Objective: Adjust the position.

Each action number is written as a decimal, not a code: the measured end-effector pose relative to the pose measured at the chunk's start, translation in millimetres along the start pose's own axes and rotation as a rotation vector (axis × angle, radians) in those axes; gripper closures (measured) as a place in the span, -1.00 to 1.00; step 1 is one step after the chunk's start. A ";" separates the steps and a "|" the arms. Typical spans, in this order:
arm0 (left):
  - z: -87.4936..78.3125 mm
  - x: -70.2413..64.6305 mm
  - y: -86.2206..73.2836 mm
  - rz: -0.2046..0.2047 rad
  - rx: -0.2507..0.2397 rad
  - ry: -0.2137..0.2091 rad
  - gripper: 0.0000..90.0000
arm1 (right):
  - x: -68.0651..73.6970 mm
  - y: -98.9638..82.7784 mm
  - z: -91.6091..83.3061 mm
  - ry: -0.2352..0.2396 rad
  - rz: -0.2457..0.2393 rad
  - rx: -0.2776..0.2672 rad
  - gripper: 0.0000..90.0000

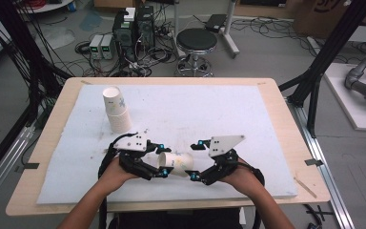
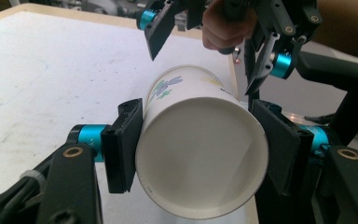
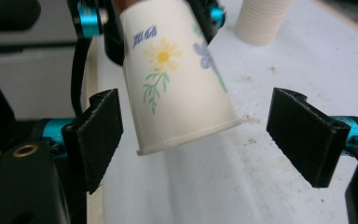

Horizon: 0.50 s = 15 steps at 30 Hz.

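Paper cup [image 1: 176, 163] clamped sideways by left hand-held gripper [image 1: 161, 161].

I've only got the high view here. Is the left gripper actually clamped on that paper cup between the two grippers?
Observer: Yes. In the left gripper view, the left gripper has both pads pressed against the paper cup, close to its open mouth.
Operator: And the right one, is it touching the cup?
Observer: No. In the right gripper view, the right gripper stands open. Its pads sit either side of the cup's base end, with a gap on each side.
Operator: Any print on the cup?
Observer: A yellow flower on a green stem, with a purple flower beside it.
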<state>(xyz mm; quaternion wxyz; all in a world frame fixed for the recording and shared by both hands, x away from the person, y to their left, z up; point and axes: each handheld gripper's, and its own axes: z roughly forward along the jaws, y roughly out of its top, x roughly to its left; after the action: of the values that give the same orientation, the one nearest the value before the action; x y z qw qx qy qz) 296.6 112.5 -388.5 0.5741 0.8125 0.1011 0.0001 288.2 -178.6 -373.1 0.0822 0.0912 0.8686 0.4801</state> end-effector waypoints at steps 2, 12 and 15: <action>-1.0 0.3 -2.5 -0.004 -0.022 0.002 -0.19 | 0.9 -5.0 -3.1 -0.021 0.018 -0.034 -0.58; -8.5 -0.9 -5.4 -0.008 -0.109 0.002 -0.19 | 6.0 -20.6 -4.7 -0.046 0.061 -0.117 -0.58; -9.6 -1.8 -5.0 -0.001 -0.121 0.000 -0.19 | 7.6 -23.4 -4.8 -0.047 0.072 -0.134 -0.58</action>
<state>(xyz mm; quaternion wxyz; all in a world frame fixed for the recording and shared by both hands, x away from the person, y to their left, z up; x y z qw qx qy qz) 292.9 122.8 -389.7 0.6224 0.7761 0.1011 0.0059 277.8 -193.0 -390.9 0.0912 0.1278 0.8285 0.5376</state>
